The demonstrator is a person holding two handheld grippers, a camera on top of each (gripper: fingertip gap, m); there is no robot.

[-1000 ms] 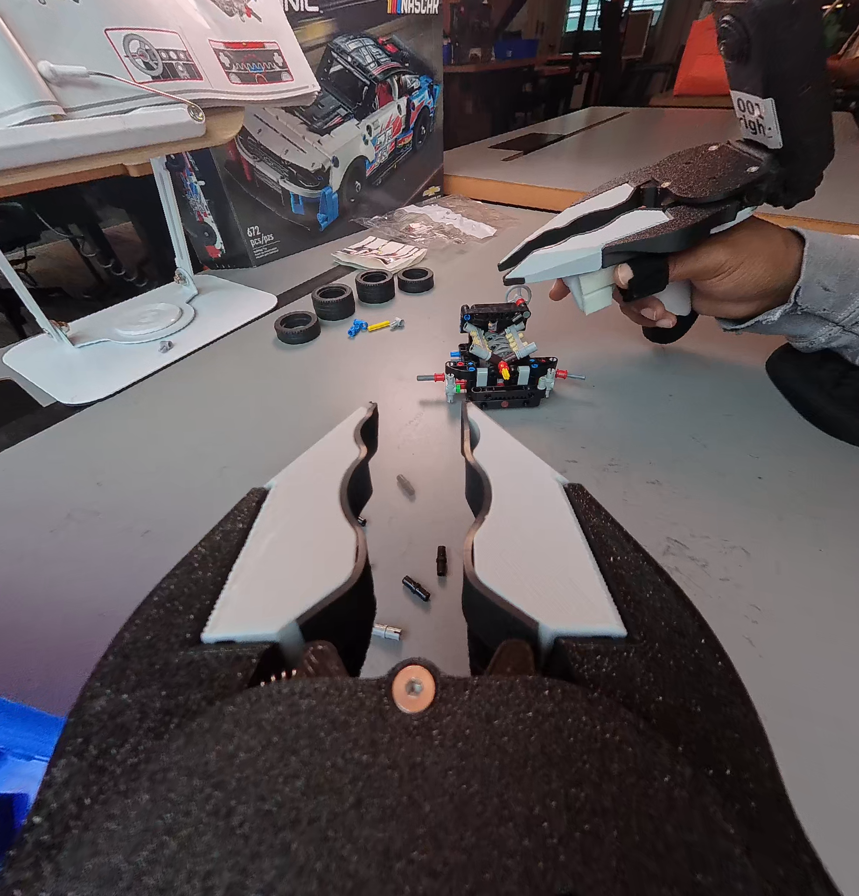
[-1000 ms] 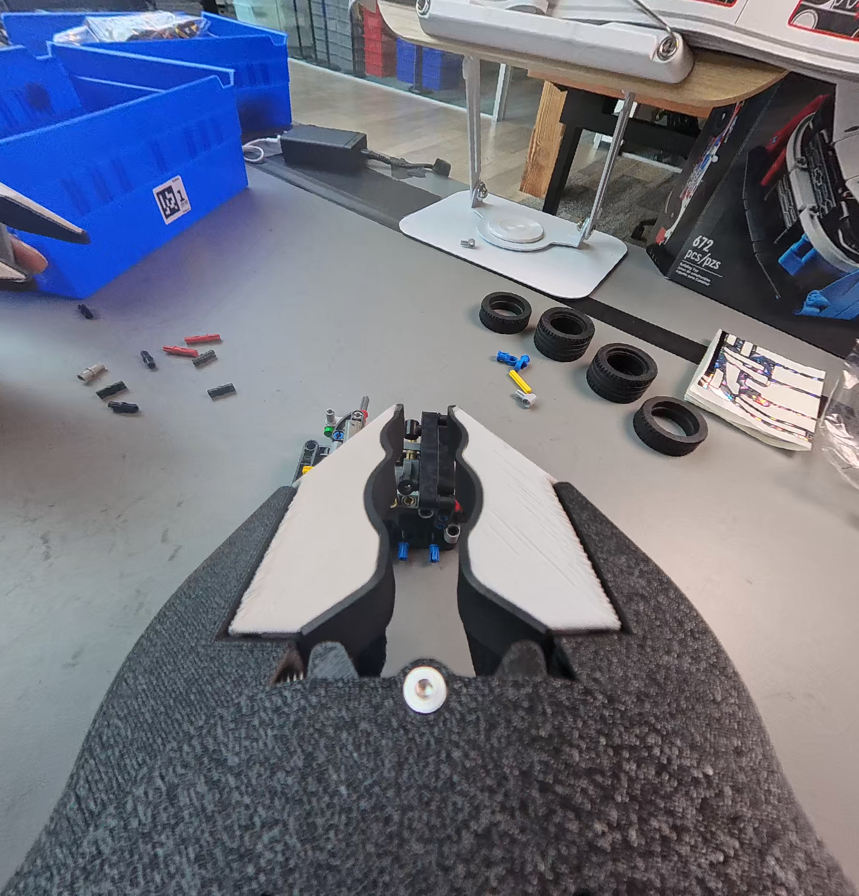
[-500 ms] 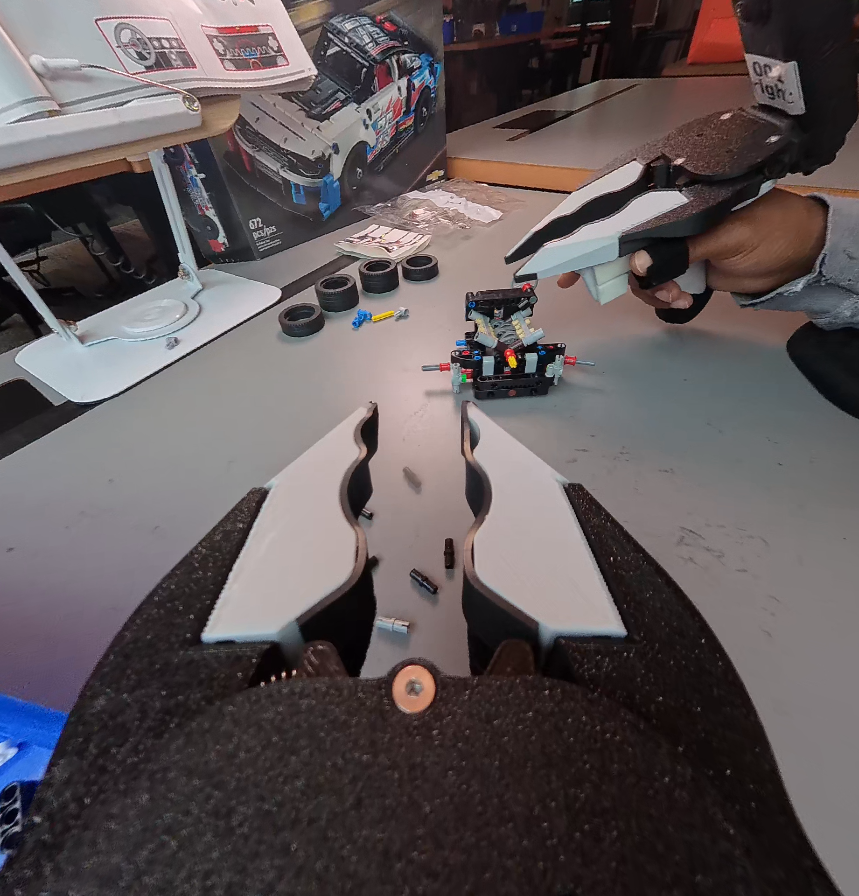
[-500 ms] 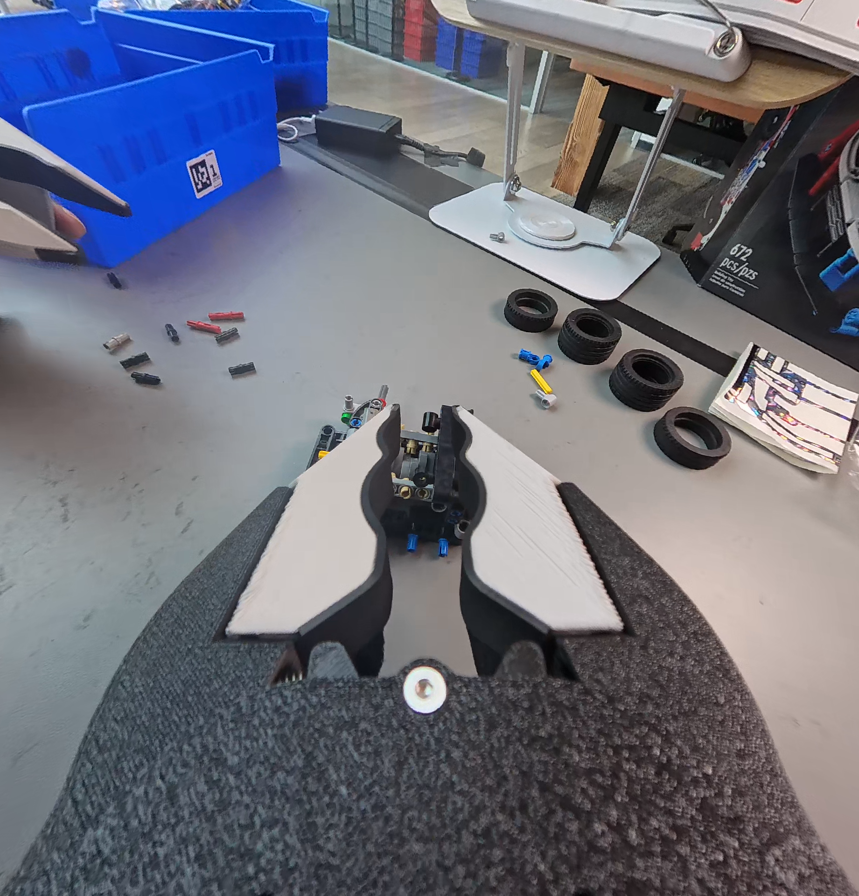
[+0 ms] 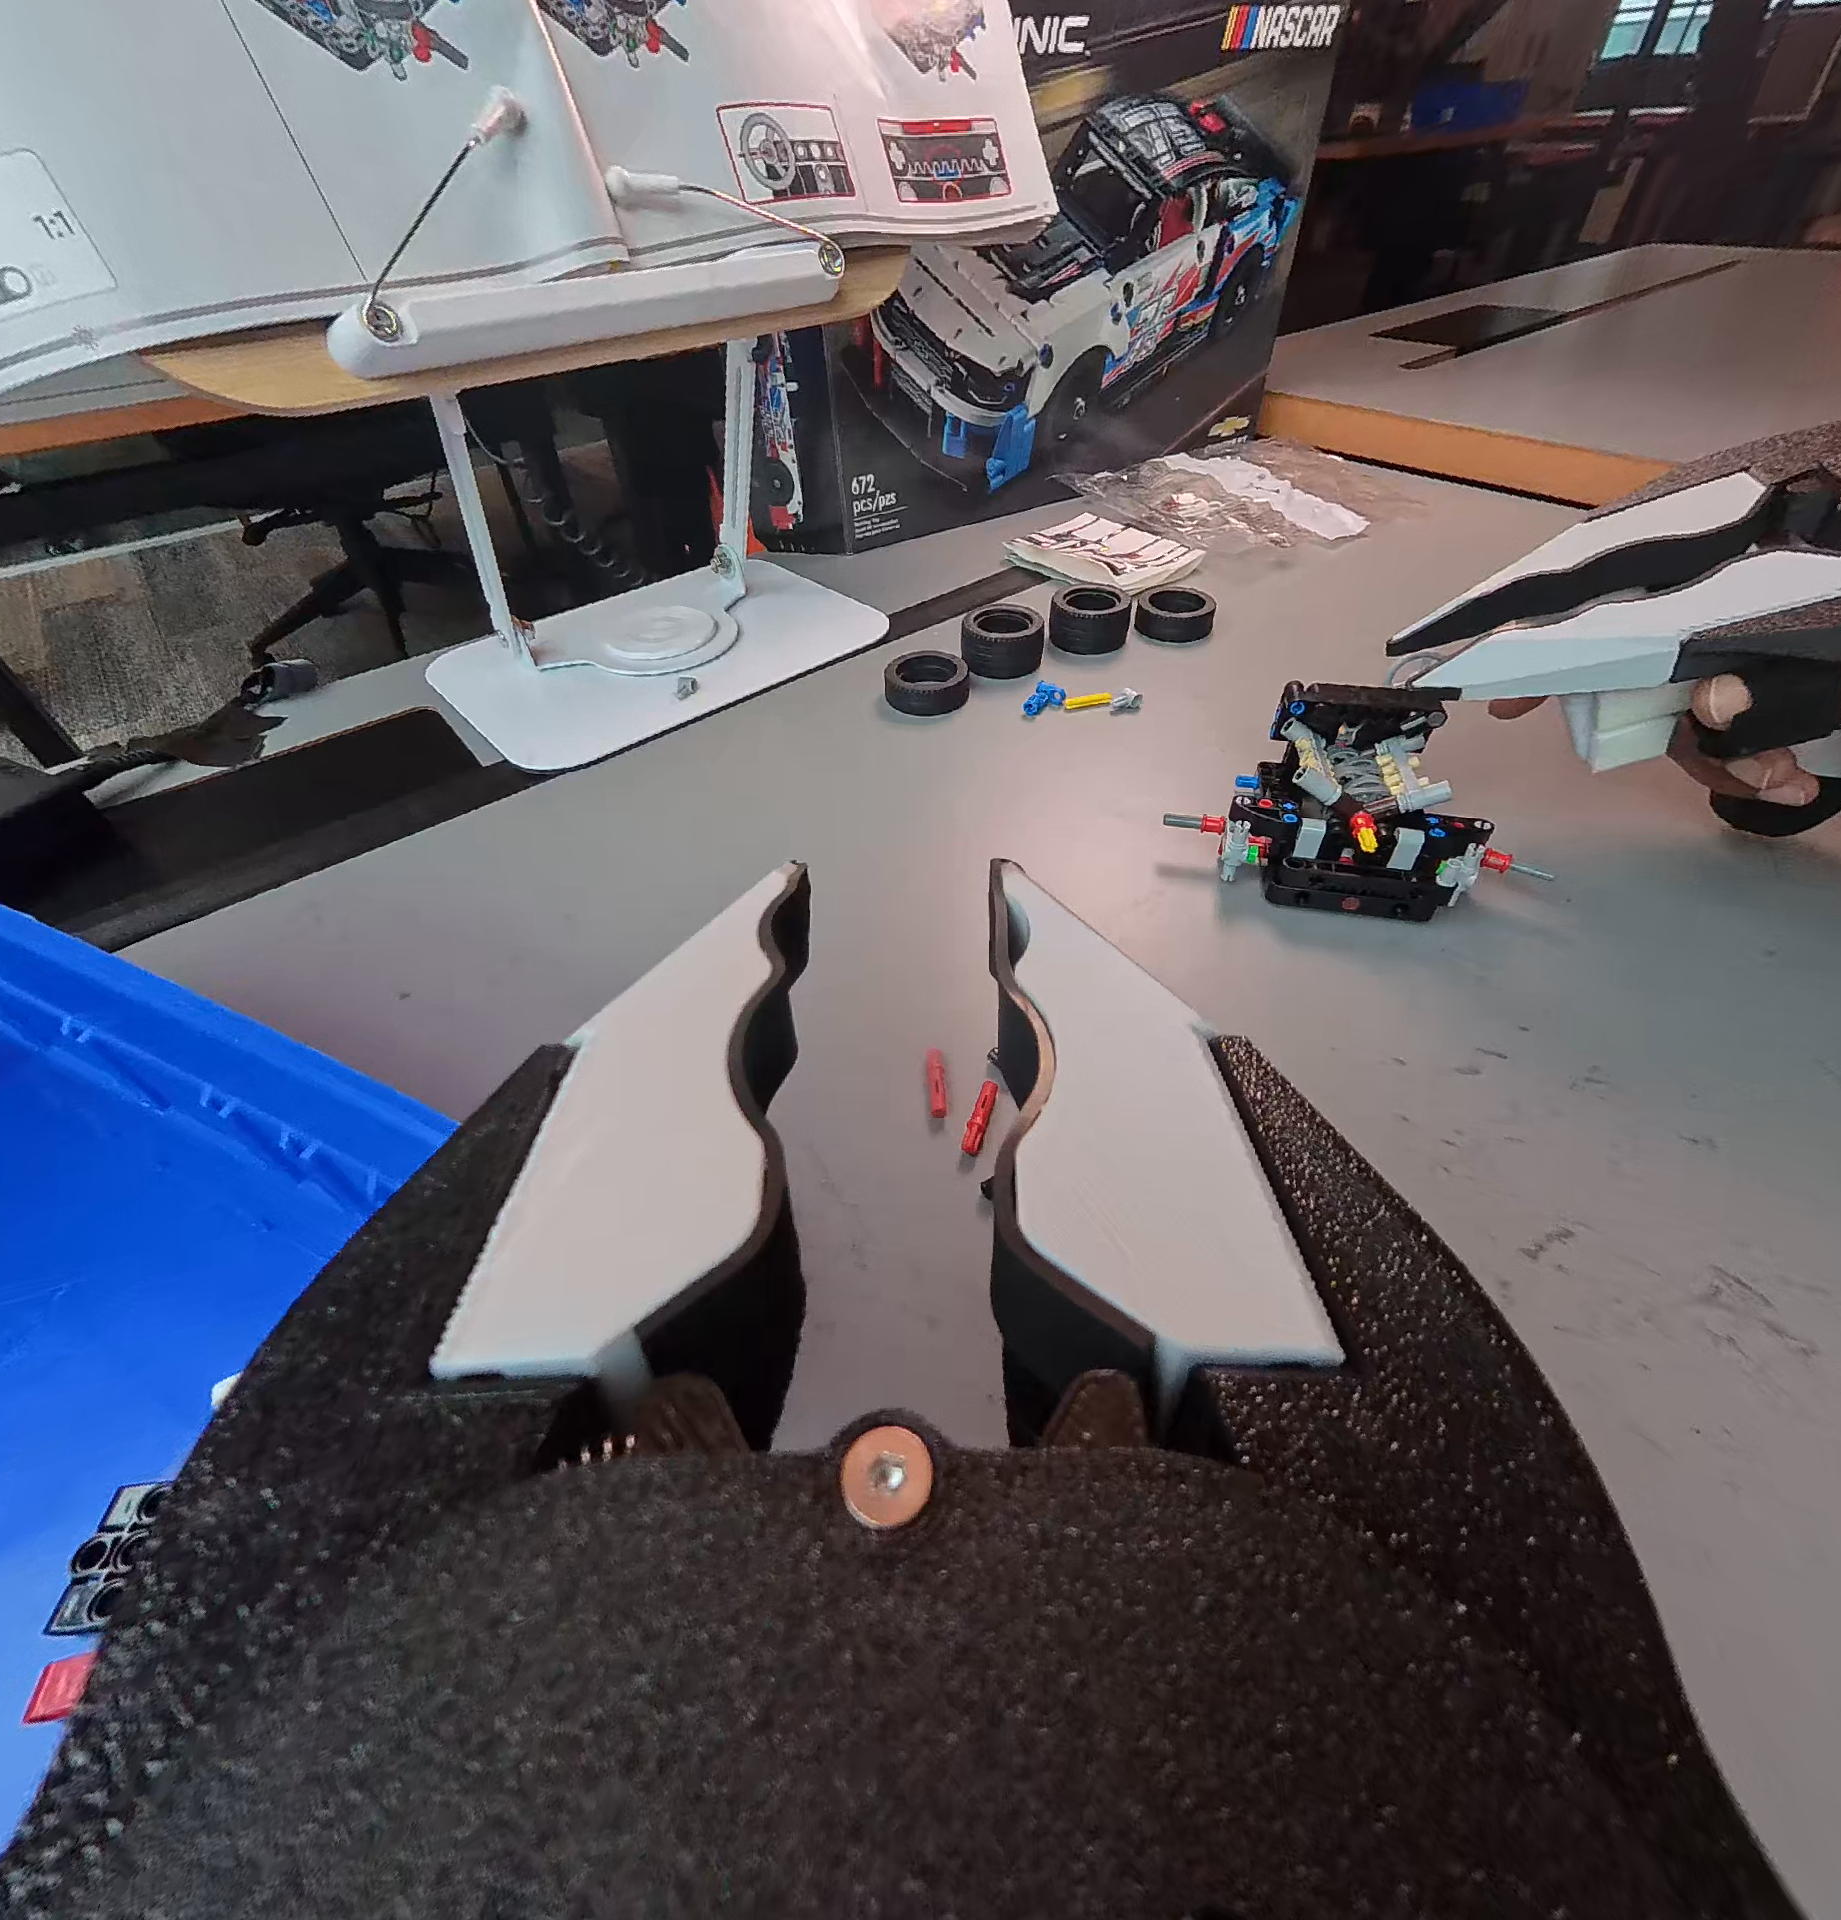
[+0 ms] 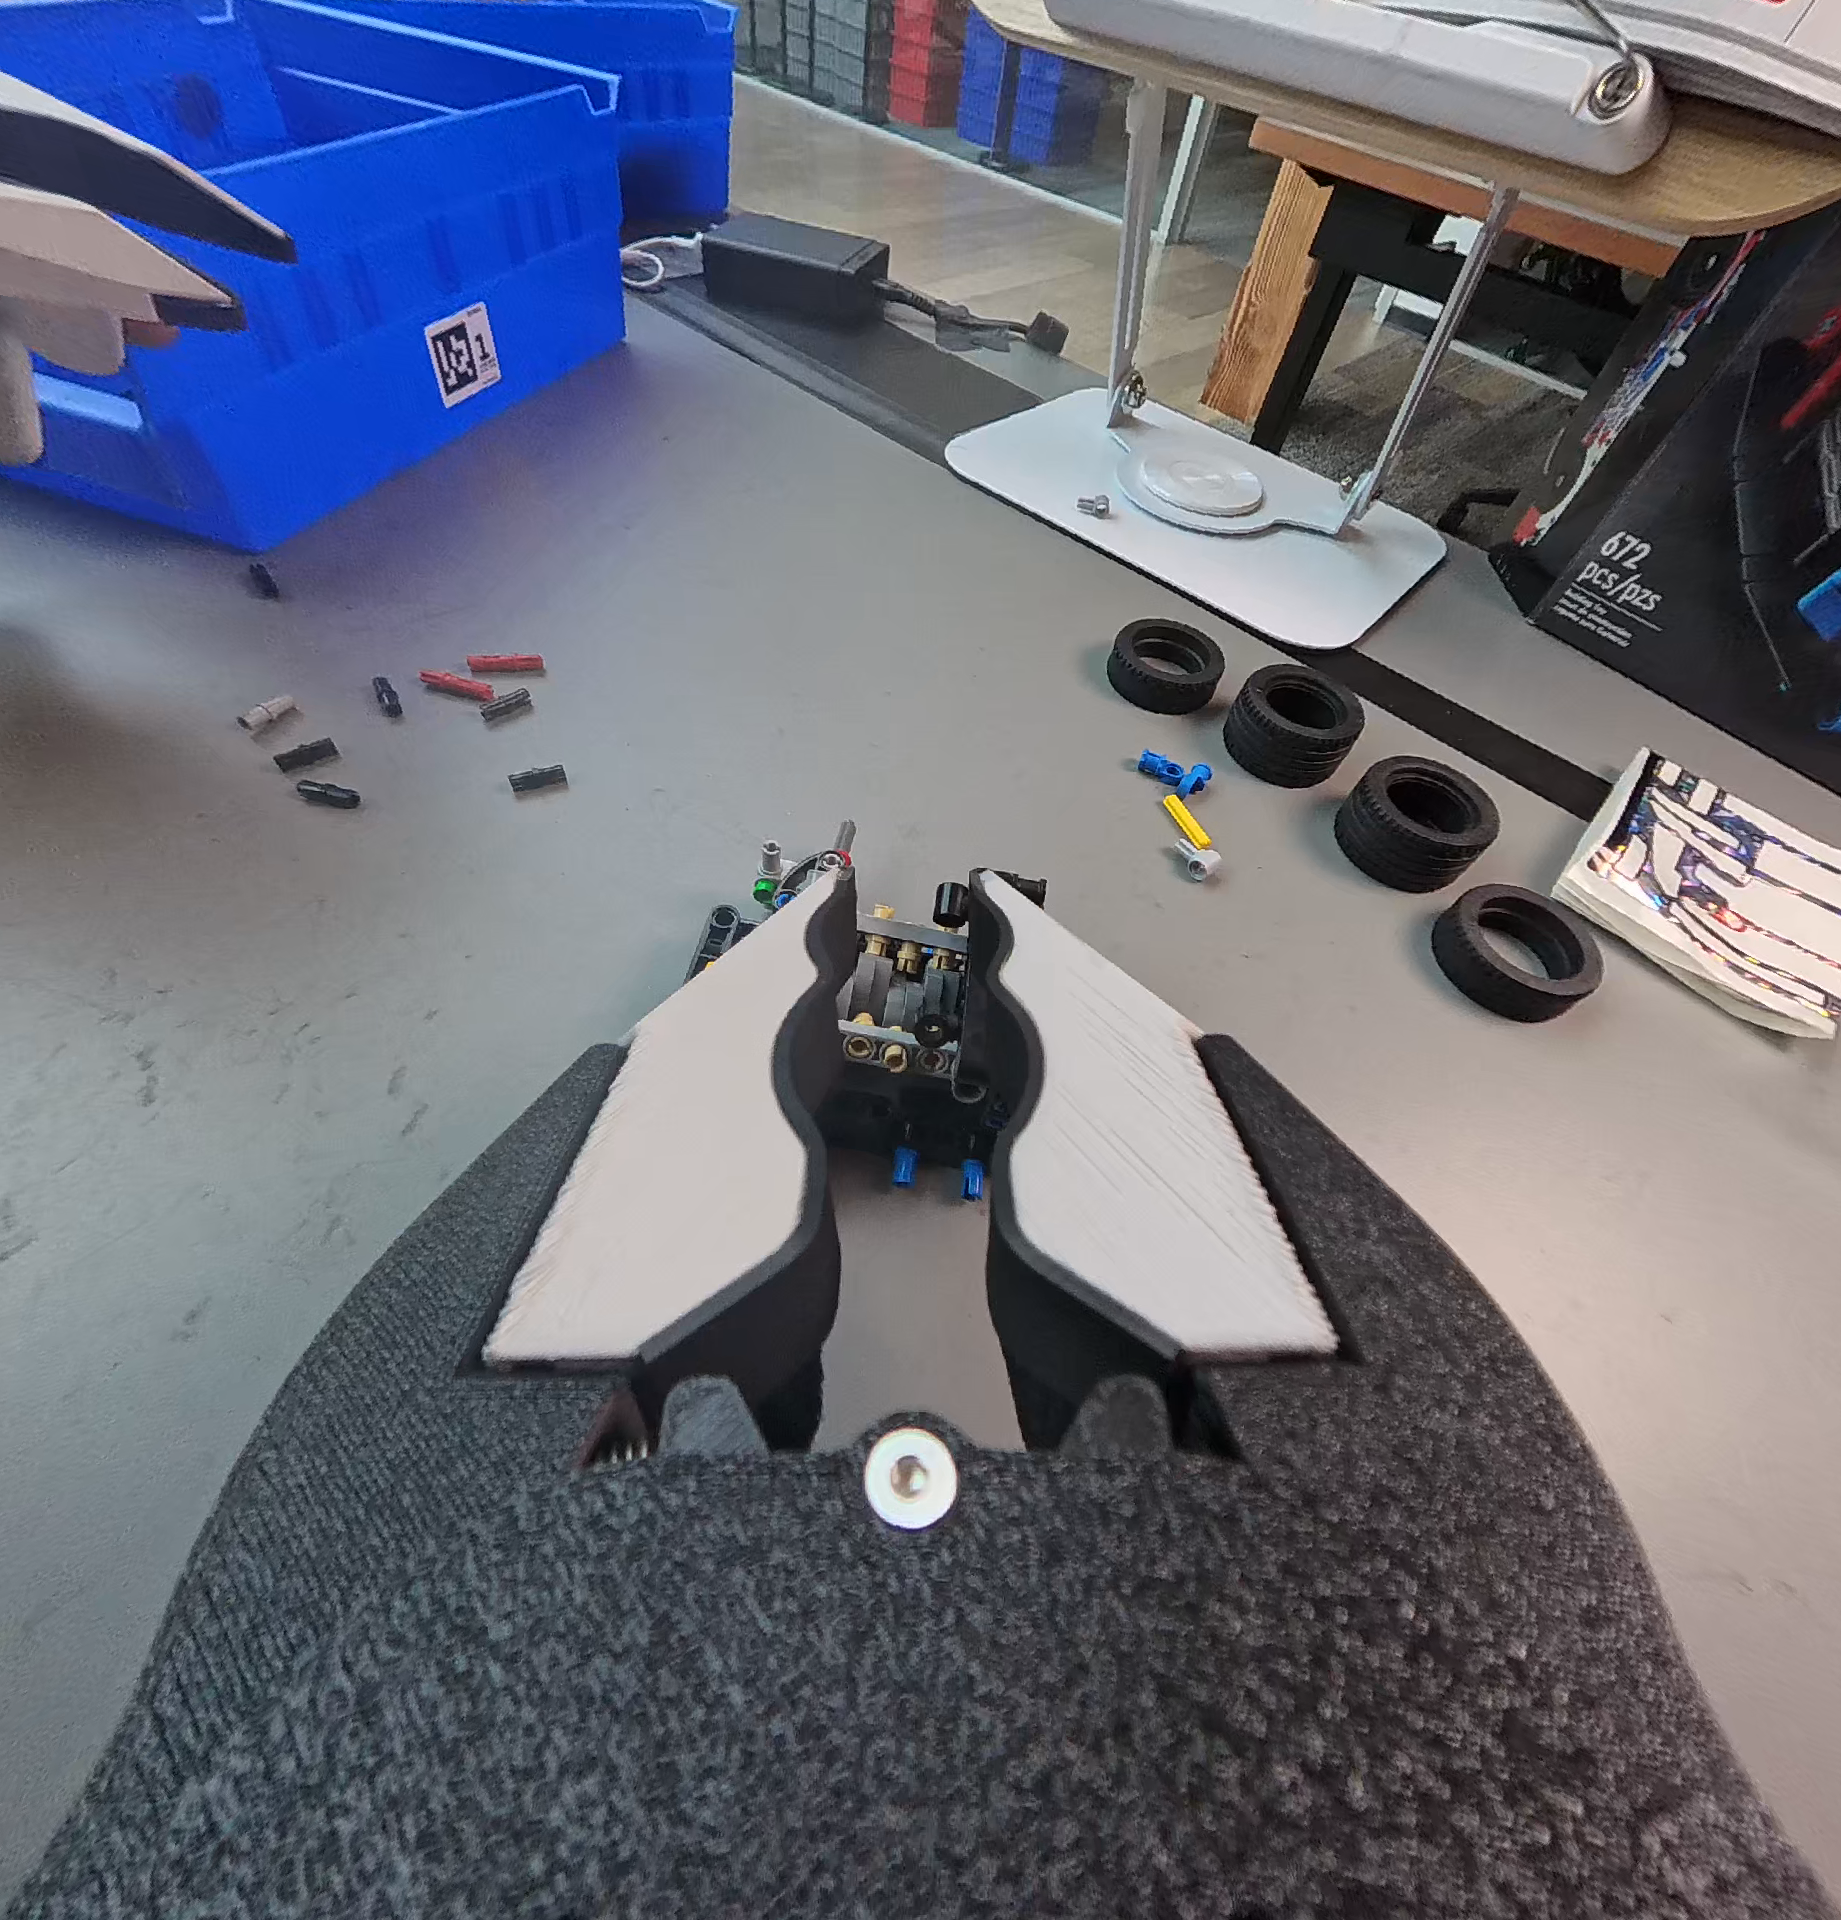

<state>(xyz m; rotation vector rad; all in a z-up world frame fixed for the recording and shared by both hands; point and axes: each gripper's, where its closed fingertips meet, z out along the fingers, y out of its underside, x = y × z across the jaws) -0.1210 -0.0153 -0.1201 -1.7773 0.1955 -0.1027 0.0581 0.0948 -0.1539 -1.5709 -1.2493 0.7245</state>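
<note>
Two grippers are over a grey counter (image 5: 1518,1143), and both stand open with nothing in them.

My left gripper (image 5: 895,873) hovers low near the counter's left edge, its jaws wide apart. Two red pins (image 5: 957,1099) lie on the counter in the gap between its fingers, closer to the right finger; they are apart from each other and neither touches the gripper. A black pin peeks out beside that finger. A blue bin (image 5: 116,1195) sits just to the left, close to the gripper's body. More loose black pins (image 6: 417,743) and one pale pin lie scattered around the red ones.

My right gripper (image 6: 911,883) hangs over a partly built toy car chassis (image 5: 1352,821) near the middle of the counter. Its jaws are narrower than the left's but clearly parted, and the chassis shows through the gap below them. From the left wrist view its lower tip sits right at the chassis's top beam; I cannot tell whether it touches.

Four black tyres (image 5: 1051,634) lie in a row toward the far edge, with small blue, yellow and grey parts (image 5: 1082,701) beside them. Behind are a sticker sheet (image 5: 1103,545), a white book stand (image 5: 667,655) and the kit's box (image 5: 1051,312).

I judge the pins light and round enough to roll or skid under a finger, and the chassis top-heavy, with thin axles sticking out at both sides.
</note>
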